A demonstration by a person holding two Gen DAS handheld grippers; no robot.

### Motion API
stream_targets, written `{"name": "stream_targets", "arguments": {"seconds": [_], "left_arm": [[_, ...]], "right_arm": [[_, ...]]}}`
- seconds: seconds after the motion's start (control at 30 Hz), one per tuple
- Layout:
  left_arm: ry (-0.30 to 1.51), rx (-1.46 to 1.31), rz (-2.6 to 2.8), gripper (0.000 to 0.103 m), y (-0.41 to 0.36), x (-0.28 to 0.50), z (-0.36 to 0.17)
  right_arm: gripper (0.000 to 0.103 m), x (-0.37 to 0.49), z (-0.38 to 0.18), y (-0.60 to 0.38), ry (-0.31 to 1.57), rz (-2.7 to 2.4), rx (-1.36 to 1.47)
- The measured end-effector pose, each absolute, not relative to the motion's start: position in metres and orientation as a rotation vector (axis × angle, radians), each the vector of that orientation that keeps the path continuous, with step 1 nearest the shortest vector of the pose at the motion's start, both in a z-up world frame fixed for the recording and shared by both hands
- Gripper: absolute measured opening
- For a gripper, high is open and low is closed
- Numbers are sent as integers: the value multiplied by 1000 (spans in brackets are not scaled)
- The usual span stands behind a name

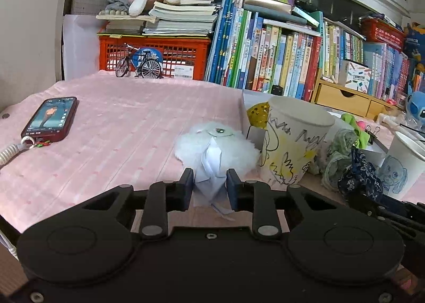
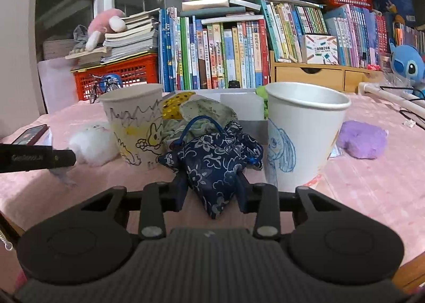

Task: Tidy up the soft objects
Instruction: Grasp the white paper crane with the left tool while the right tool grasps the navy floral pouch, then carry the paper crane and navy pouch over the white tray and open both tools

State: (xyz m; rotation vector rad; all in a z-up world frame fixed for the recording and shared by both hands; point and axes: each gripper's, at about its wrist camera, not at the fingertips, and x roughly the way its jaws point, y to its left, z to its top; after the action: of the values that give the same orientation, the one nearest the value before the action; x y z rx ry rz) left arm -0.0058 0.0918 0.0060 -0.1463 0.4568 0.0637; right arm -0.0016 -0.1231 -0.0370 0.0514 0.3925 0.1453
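Both claws pinch soft things on the pink surface.
We see the left claw narrowed on the fluffy white toy's paper tail, and the right claw squeezing a blue flowered cloth pouch.
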Motion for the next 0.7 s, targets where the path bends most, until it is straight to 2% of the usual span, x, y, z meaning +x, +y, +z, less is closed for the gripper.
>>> {"name": "stream_targets", "arguments": {"seconds": [0.7], "left_arm": [[333, -104, -19, 25, 90, 1, 66]], "right_arm": [[40, -14, 9, -125, 246, 245, -18]]}}
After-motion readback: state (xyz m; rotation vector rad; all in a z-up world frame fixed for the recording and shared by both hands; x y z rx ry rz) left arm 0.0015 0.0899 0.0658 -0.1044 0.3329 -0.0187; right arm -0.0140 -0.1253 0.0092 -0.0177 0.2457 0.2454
